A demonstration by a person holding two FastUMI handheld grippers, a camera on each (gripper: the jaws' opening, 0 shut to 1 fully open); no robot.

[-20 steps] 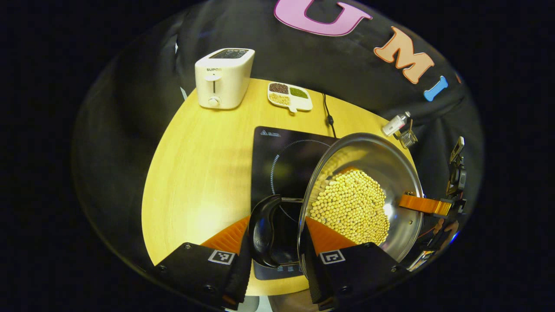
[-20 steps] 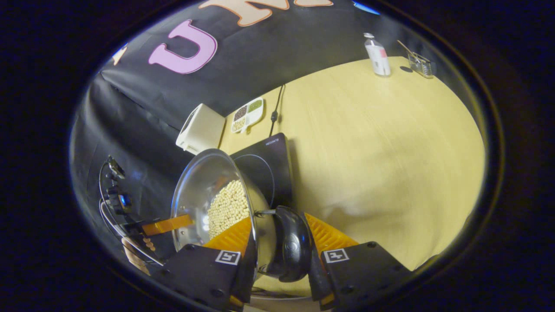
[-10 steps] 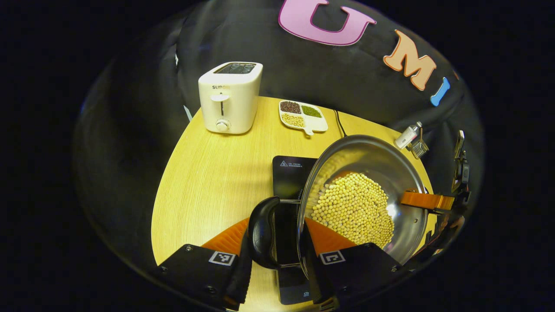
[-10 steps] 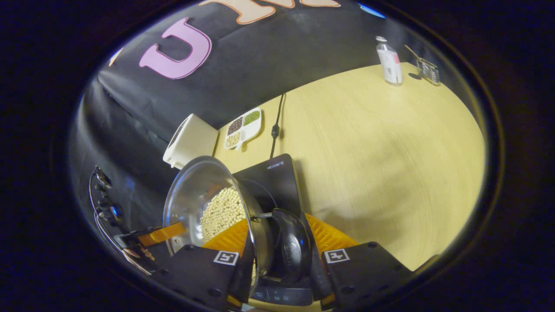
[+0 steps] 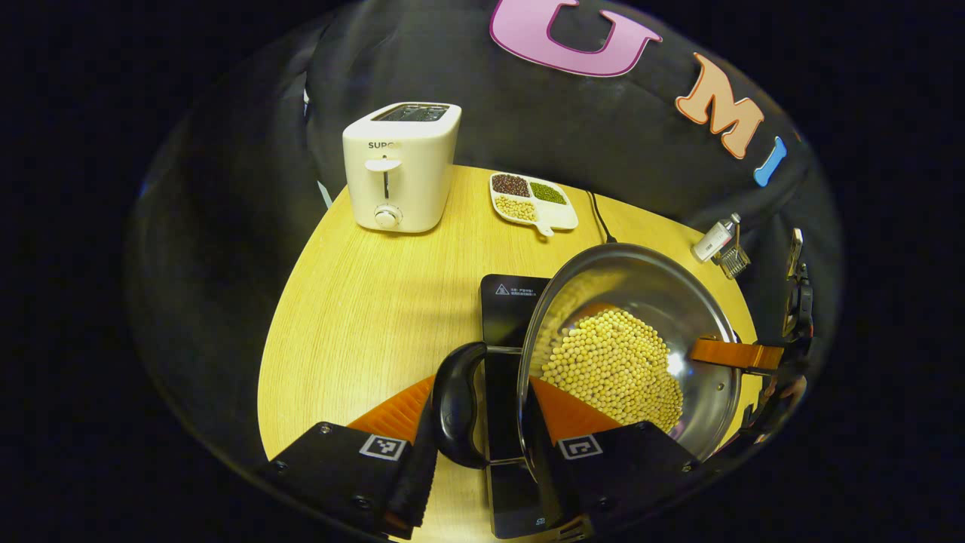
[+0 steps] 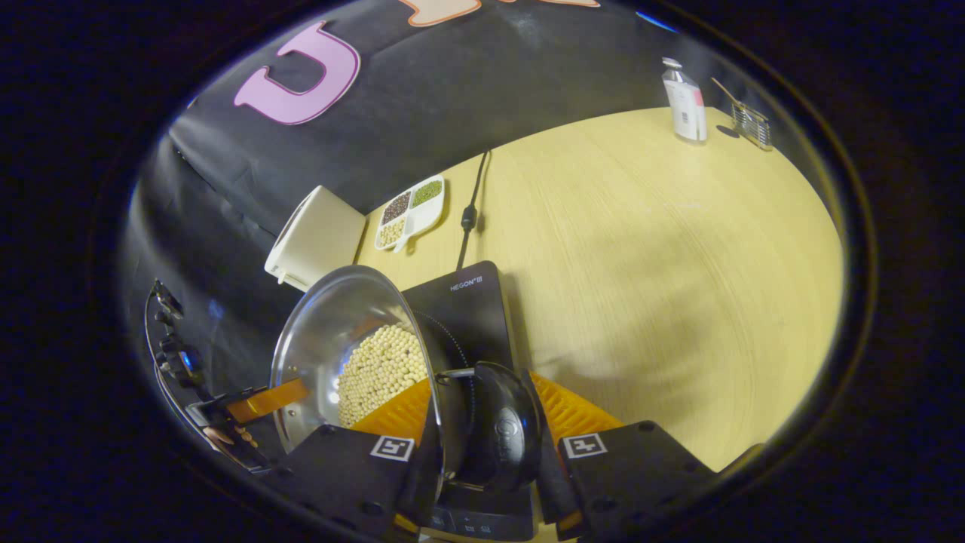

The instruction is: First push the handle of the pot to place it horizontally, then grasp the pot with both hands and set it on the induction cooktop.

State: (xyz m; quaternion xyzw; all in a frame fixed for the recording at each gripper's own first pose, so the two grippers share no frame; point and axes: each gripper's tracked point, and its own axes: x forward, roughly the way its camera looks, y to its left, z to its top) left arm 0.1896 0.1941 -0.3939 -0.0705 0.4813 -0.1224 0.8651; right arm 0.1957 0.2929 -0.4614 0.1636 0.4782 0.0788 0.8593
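Observation:
A steel pot (image 5: 663, 302) holding yellow beans (image 5: 614, 366) hangs tilted over the black induction cooktop (image 5: 507, 302); whether it touches the cooktop I cannot tell. My left gripper (image 5: 482, 407) is shut on the pot's black loop handle (image 5: 454, 403). In the right gripper view the pot (image 6: 332, 332) stands at lower left above the cooktop (image 6: 464, 302), and my right gripper (image 6: 486, 422) is shut on the opposite black handle (image 6: 503, 434). Each gripper shows across the pot in the other's view: the right gripper (image 5: 742, 353) and the left gripper (image 6: 249, 403).
On the round wooden table (image 5: 362, 317) a cream toaster (image 5: 399, 166) and a divided dish of grains (image 5: 531, 202) stand at the back. The cooktop's cable (image 6: 469, 211) runs to the wall. A small bottle (image 6: 684, 102) and a wire holder (image 6: 750, 122) stand by the far edge.
Both grippers have carried the pot toward the back of the table, farther over the cooktop. The toaster and dish now look nearer. Both grips are unchanged.

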